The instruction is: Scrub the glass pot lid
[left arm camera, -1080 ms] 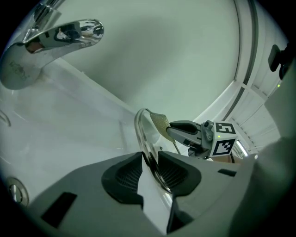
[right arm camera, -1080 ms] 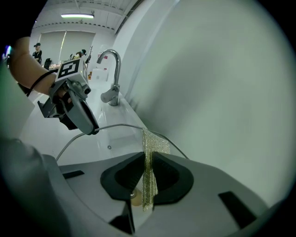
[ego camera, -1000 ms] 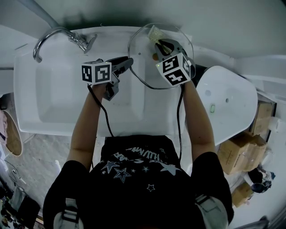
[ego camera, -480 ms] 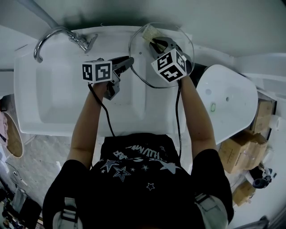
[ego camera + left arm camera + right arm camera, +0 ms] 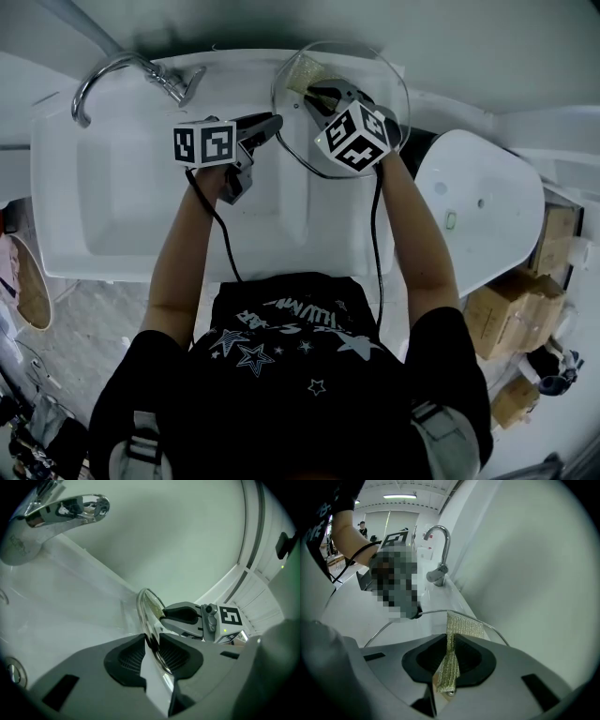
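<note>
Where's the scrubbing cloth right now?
In the head view the scrubbing cloth is upper middle, pinched in the right gripper and lying against the glass lid, to the right of the faucet.

Over white sink [image 5: 112, 187], left gripper [image 5: 270, 123] grips glass lid [image 5: 370, 67] rim; right gripper [image 5: 317, 96] holds scouring cloth [image 5: 302, 72] against glass.

A chrome faucet [image 5: 174, 86] arches over the white sink [image 5: 122, 206].

A white sink [image 5: 122, 187] with a curved chrome faucet [image 5: 108, 75] stands against a plain pale wall [image 5: 450, 28]. Right of it is a rounded white fixture [image 5: 487, 216], with cardboard boxes [image 5: 511, 314] beyond. The floor [image 5: 94, 319] is speckled grey. A ceiling strip light [image 5: 399, 496] glows.
</note>
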Motion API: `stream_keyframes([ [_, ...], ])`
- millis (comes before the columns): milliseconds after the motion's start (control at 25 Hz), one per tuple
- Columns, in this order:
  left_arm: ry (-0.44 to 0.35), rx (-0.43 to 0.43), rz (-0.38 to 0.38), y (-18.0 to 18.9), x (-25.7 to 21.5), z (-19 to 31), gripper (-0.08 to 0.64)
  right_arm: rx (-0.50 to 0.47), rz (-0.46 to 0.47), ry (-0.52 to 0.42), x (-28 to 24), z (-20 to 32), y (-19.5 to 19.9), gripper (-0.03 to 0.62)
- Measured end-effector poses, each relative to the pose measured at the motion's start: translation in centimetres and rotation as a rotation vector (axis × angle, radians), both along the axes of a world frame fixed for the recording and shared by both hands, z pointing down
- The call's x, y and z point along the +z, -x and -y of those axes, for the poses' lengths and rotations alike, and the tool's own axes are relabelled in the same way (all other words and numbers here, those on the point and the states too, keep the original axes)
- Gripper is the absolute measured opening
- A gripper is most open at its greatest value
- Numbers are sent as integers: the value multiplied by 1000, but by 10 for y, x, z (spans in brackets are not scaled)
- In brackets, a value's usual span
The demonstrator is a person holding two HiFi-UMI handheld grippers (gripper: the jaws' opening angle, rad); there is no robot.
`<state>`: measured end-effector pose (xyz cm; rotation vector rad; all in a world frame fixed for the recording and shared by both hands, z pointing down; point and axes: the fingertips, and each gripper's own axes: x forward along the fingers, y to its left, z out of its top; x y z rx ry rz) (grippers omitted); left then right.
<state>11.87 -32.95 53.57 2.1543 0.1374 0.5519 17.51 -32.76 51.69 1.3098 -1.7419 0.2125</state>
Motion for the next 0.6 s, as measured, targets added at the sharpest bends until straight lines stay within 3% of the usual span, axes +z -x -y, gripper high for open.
stream_keyframes([
  [600,11,-29,11,0,-1,-1,100,-112,-26,39,20,-25,36,60],
])
